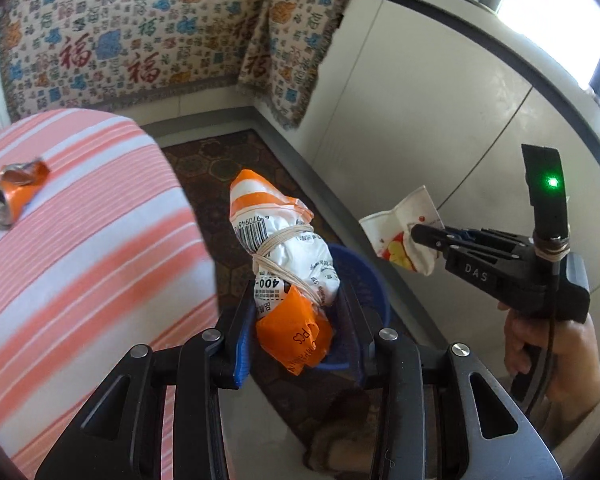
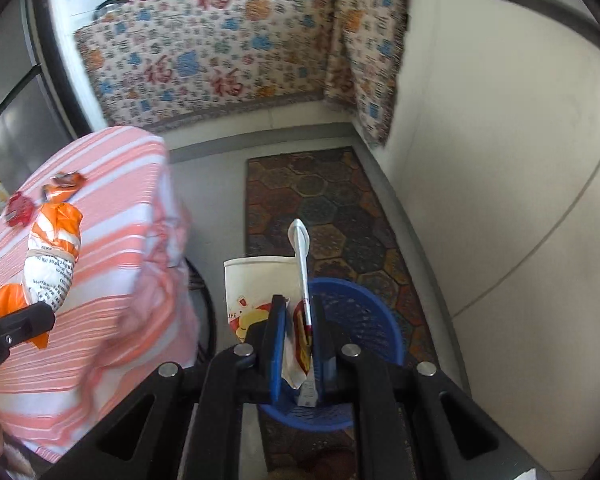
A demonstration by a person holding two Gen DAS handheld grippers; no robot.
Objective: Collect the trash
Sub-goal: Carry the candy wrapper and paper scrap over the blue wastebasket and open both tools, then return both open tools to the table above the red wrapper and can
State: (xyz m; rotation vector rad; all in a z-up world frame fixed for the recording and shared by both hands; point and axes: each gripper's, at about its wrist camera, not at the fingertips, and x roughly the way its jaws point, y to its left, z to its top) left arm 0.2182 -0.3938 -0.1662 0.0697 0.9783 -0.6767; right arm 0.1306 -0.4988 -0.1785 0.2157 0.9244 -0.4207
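1. Left wrist view: crushed can (image 1: 14,194) lies on striped bench (image 1: 100,240), left of blue basket (image 1: 374,280).
2. Left tongs (image 1: 296,344) clamped on orange-white bundle (image 1: 288,264) above basket.
3. Right tongs (image 2: 300,344) clamped on paper wrapper (image 2: 256,288) over basket.

left claw (image 1: 296,344): matt black plastic links, shiny metal rivets, blue rubbery pads
bundle (image 1: 288,264): crinkled glossy orange-and-white plastic wrapper, bound with pale rubber bands
right claw (image 2: 300,344): the same matt black plastic
cup (image 2: 256,284): flattened white paper, printed, matt
basket (image 2: 360,304): blue plastic mesh, slightly glossy
can (image 1: 14,194): crushed orange metal, shiny silver top
surface (image 1: 92,240): pink-striped woven cloth, matt
rug (image 2: 332,208): rough, hexagon-patterned
wall (image 2: 500,160): smooth pale panels
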